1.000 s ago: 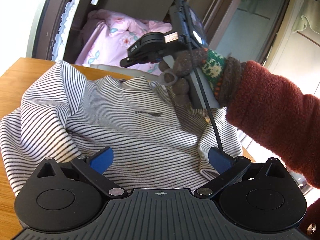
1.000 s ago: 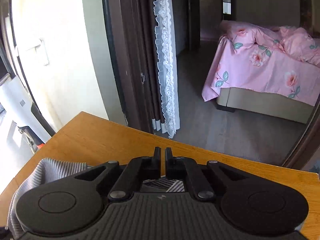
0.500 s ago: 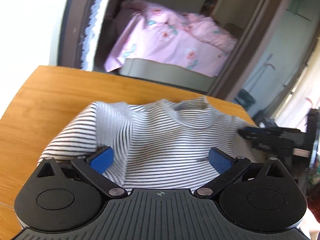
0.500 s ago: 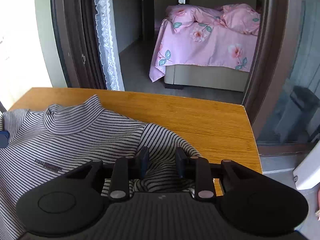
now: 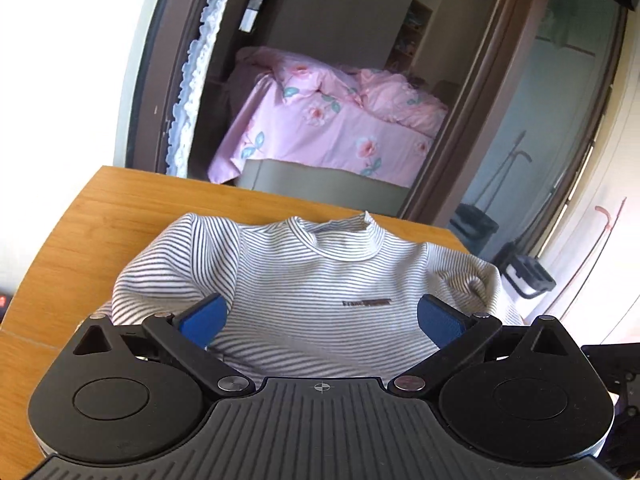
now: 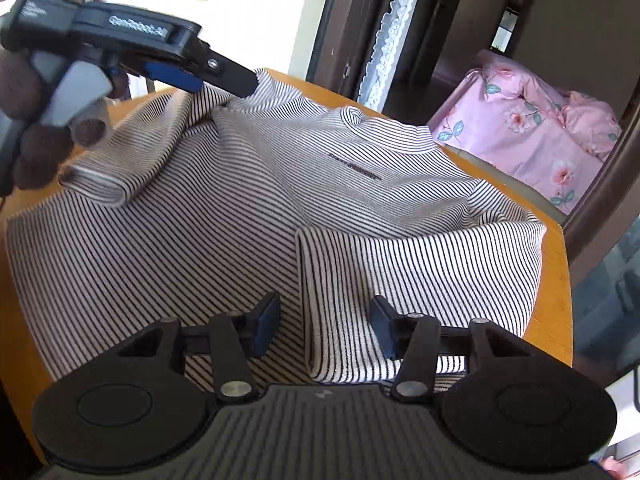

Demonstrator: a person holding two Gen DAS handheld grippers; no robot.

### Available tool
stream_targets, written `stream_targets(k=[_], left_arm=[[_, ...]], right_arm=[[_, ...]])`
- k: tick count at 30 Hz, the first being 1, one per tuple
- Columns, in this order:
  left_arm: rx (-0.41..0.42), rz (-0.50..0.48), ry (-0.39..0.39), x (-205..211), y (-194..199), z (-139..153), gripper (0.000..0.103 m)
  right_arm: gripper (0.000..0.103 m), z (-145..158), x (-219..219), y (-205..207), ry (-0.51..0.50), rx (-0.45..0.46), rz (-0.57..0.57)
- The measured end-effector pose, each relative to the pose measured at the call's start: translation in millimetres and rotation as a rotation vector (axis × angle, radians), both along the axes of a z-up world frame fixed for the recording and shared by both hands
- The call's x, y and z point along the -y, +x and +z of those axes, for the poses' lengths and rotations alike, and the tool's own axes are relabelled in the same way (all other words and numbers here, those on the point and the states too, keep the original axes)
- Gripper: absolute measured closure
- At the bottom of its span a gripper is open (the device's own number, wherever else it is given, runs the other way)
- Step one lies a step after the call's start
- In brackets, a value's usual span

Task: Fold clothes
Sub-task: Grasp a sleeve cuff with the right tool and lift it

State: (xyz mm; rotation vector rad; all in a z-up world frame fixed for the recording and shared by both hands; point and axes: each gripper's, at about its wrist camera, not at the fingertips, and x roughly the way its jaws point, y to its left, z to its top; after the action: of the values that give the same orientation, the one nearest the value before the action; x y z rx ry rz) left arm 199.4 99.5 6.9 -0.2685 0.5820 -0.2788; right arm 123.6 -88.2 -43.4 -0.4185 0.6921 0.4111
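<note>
- Nearest, the right gripper (image 6: 324,326) hangs low over the shirt (image 6: 224,208), its jaws parted with nothing between them; the folded-in right sleeve (image 6: 400,280) lies just under and ahead of it.
- The left gripper (image 5: 322,316) hovers over the shirt's chest, its jaws spread wide and holding nothing. From the right wrist camera it sits by the shirt's far left shoulder, blue pads (image 6: 172,74) just above the cloth.
- The striped shirt lies front up on the table (image 5: 120,204), collar (image 5: 332,236) away from the person, left sleeve (image 6: 100,168) folded in across the body, a small logo (image 5: 366,303) on the chest.
- Beyond the table's far edge, a lace curtain (image 5: 196,76) hangs at a doorway.
- Farthest back stands a bed (image 5: 332,132) in pink floral covers.
</note>
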Motion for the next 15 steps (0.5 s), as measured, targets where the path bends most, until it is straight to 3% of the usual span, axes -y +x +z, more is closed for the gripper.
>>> stream_targets(k=[1,2,5,8,10,13,15], left_arm=[[-0.003,-0.010,0.004,0.1,-6.1,-1.4,0.000],[-0.006,-0.019,0.009,0.2,-12.1,-2.8,0.000],[-0.016,-0.049,0.022,0.6,-30.3,-7.1,0.000],[-0.003,-0.062,0.025,-5.5,-48.8,-7.9,0.000],[0.030,-0.050,0.018,-14.2,-58.9,-4.2,0.000],[0.086,-0.006,-0.028,-28.4,-68.4,-2.8,0.000],[0.112,0.036,-0.062,-37.9,-72.9,-9.0,0.000]], right_arm=[[0.085,1.6,1.0,2.0,-0.013,-0.007,-0.007],[0.095,7.9,4.8,5.6,-0.032,0.005,-0.037],[0.094,51.1,39.1,26.0,-0.032,0.119,-0.182],[0.094,121.4,92.7,45.9,0.055,0.291,-0.385],[0.094,164.4,120.5,53.1,0.167,0.372,-0.470],[0.094,203.3,126.6,59.4,0.308,0.421,-0.479],[0.094,213.2,112.6,66.0,0.355,0.414,-0.428]])
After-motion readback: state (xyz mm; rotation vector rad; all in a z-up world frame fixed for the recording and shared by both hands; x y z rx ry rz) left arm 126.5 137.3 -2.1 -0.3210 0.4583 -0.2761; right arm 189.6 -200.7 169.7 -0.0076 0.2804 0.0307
